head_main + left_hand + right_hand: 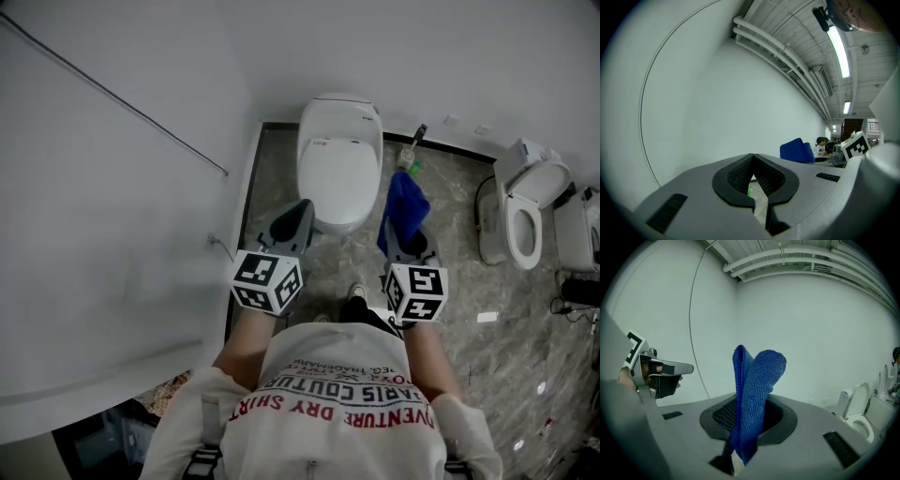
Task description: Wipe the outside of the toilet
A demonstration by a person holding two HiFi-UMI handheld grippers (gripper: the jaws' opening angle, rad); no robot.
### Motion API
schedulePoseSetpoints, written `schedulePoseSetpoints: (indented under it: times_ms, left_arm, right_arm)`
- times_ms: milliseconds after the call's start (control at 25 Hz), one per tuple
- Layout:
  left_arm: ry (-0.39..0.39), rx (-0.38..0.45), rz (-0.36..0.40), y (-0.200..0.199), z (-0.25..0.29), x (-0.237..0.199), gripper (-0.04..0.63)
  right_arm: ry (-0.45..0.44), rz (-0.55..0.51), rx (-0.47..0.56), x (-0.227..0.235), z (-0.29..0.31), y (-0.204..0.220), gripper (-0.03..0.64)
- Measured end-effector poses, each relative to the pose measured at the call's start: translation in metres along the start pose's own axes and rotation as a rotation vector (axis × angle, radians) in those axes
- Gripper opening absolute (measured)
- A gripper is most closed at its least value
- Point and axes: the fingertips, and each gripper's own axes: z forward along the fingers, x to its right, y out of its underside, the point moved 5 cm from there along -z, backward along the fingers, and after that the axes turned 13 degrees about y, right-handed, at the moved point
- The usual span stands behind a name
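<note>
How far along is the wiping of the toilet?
Done: the cloth is clamped in the right gripper. In hand: both grippers are held in front of the toilet, and the left gripper is shut and empty. Left: seemingly all the wiping, since the cloth does not appear to touch the toilet yet.

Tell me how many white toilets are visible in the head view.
2: a white closed-lid toilet straight ahead, and a white open-lid toilet at the right. A cut-off white object at the far right edge may be another.
</note>
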Motion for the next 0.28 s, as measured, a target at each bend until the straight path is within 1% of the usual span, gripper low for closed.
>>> schedulePoseSetpoints:
  times_ms: [280]
  left_arm:
    - [-0.007,-0.015,-0.003,0.006,-0.014,0.005,0.006]
  right_arm:
    - [-0.01,-0.003,-0.001,-0.006,-0.01,0.003,0.077]
